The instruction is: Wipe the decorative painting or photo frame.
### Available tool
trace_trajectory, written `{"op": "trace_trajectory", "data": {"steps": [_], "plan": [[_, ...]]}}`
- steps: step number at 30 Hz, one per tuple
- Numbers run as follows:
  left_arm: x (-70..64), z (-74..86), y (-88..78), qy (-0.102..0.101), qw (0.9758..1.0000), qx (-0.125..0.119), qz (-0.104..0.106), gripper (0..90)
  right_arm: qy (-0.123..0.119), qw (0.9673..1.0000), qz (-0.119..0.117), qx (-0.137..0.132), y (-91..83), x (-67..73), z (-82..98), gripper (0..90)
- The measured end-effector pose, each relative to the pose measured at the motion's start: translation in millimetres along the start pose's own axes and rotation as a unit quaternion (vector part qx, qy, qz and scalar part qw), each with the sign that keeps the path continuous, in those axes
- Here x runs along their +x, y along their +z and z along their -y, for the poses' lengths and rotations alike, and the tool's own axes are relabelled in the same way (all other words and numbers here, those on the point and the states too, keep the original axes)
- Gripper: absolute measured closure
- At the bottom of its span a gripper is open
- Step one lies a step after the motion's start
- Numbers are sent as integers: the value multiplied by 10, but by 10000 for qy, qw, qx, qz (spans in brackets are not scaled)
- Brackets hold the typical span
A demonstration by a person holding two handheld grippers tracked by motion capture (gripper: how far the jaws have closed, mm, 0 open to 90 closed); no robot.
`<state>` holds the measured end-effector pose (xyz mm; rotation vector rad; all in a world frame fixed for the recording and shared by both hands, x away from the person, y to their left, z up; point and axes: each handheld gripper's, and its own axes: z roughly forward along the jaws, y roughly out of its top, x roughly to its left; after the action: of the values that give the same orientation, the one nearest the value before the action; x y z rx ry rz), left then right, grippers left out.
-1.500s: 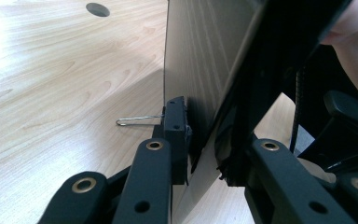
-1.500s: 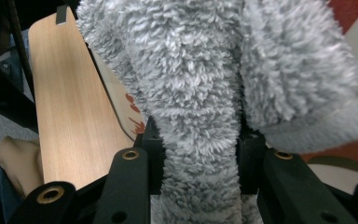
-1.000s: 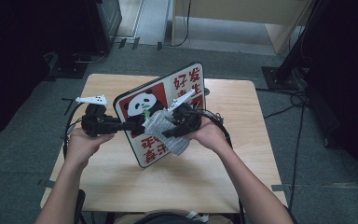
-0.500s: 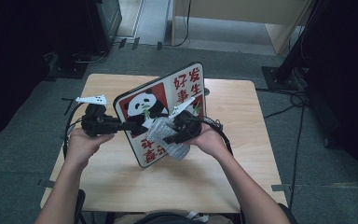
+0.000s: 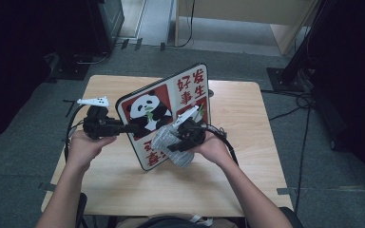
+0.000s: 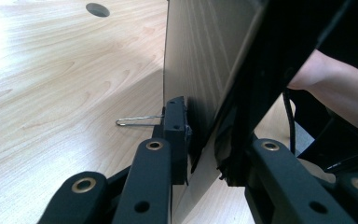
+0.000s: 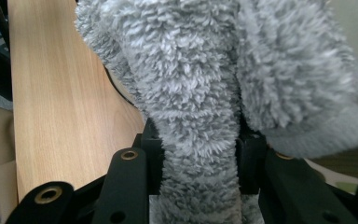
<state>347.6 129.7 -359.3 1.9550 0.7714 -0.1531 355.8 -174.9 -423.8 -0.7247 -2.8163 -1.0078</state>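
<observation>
A board (image 5: 171, 99) printed with a panda and red characters stands tilted on its lower edge on the wooden table (image 5: 247, 156). My left gripper (image 5: 123, 127) is shut on the board's left edge; in the left gripper view the jaws pinch the board's (image 6: 200, 60) thin edge at the left gripper (image 6: 205, 135). My right gripper (image 5: 176, 140) is shut on a grey fluffy cloth (image 5: 164, 140), which lies against the lower front of the board. In the right gripper view the cloth (image 7: 200, 93) bulges out between the jaws of the right gripper (image 7: 198, 140).
A thin wire loop (image 6: 137, 120) sticks out behind the board near the left jaw. The table has a round cable hole (image 6: 98, 9) at its far side. Cables (image 5: 304, 102) and a stand base (image 5: 285, 76) lie on the floor to the right.
My right gripper has slid the grey cloth a little down the board's face toward its lower edge. The left gripper and the board have kept still.
</observation>
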Motion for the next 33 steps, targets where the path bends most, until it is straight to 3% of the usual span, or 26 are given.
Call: {"op": "trace_trajectory", "data": {"steps": [19, 33], "plan": [[7, 2, 1, -24, 10000, -11, 13, 764, 100, 9999, -94, 85, 179, -29, 196, 644], [12, 1, 2, -52, 10000, -33, 7, 763, 163, 9996, -151, 146, 111, -3, 188, 654]]}}
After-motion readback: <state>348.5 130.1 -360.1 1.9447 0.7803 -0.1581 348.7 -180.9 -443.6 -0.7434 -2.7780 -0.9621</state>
